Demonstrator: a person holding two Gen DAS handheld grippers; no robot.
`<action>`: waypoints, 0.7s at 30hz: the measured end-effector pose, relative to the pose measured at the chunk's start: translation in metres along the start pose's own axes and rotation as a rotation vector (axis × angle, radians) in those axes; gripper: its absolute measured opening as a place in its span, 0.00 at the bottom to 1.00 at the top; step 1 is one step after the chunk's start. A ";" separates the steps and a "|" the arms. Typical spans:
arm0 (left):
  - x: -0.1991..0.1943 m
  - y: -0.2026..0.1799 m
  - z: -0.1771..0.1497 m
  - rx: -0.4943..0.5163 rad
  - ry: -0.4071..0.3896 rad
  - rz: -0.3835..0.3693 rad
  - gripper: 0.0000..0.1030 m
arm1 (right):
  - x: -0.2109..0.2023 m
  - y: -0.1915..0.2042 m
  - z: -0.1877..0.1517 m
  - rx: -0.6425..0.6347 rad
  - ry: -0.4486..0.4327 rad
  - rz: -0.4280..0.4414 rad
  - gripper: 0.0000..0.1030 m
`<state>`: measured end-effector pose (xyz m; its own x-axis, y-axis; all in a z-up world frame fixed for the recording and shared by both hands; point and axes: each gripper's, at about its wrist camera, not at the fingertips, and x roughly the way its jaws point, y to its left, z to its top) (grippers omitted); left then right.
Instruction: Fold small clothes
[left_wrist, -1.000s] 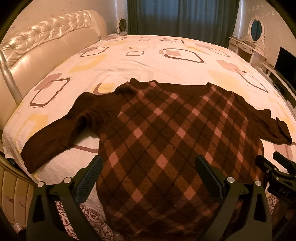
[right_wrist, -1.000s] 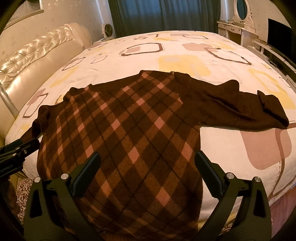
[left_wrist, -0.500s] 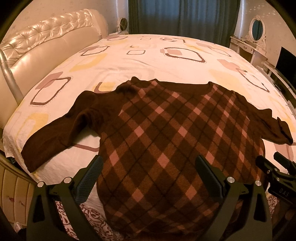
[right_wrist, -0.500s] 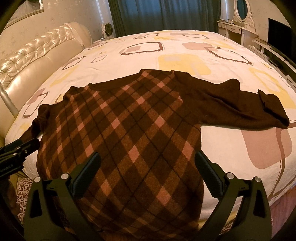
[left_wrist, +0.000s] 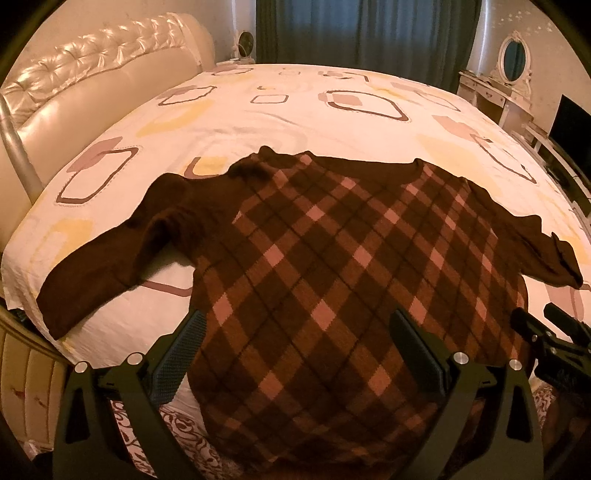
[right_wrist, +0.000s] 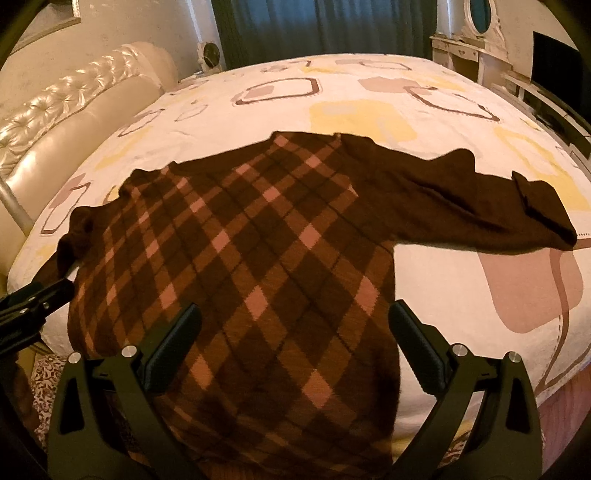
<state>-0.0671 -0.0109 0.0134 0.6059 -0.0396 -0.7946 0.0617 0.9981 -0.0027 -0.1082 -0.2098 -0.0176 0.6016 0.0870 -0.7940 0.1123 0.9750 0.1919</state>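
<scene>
A brown sweater with a pink diamond pattern (left_wrist: 332, 266) lies spread flat on the bed, its hem hanging over the near edge; it also shows in the right wrist view (right_wrist: 251, 266). Its plain brown left sleeve (left_wrist: 110, 266) and right sleeve (right_wrist: 480, 206) stretch out to the sides. My left gripper (left_wrist: 299, 332) is open and empty, hovering over the hem's left part. My right gripper (right_wrist: 295, 328) is open and empty over the hem's right part. Each gripper shows at the edge of the other's view.
The bed has a white sheet with square patterns (left_wrist: 295, 110) and a padded cream headboard (left_wrist: 92, 74) at the left. A dresser with an oval mirror (left_wrist: 513, 77) and a dark screen (left_wrist: 569, 118) stand at the right. Dark curtains hang behind.
Both views have shifted only slightly; the sweater lies as before and both grippers stay open.
</scene>
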 end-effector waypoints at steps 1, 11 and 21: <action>0.001 0.001 0.000 -0.003 0.002 -0.001 0.96 | 0.000 -0.002 0.001 0.005 0.004 -0.002 0.98; 0.011 0.004 -0.004 -0.029 0.038 -0.025 0.96 | -0.007 -0.054 0.037 0.077 -0.009 -0.061 0.98; 0.022 0.006 -0.006 -0.039 0.068 -0.015 0.96 | 0.037 -0.206 0.107 0.176 0.044 -0.467 0.63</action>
<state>-0.0584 -0.0052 -0.0076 0.5495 -0.0522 -0.8339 0.0384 0.9986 -0.0372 -0.0245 -0.4292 -0.0250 0.4217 -0.3385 -0.8412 0.4960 0.8627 -0.0985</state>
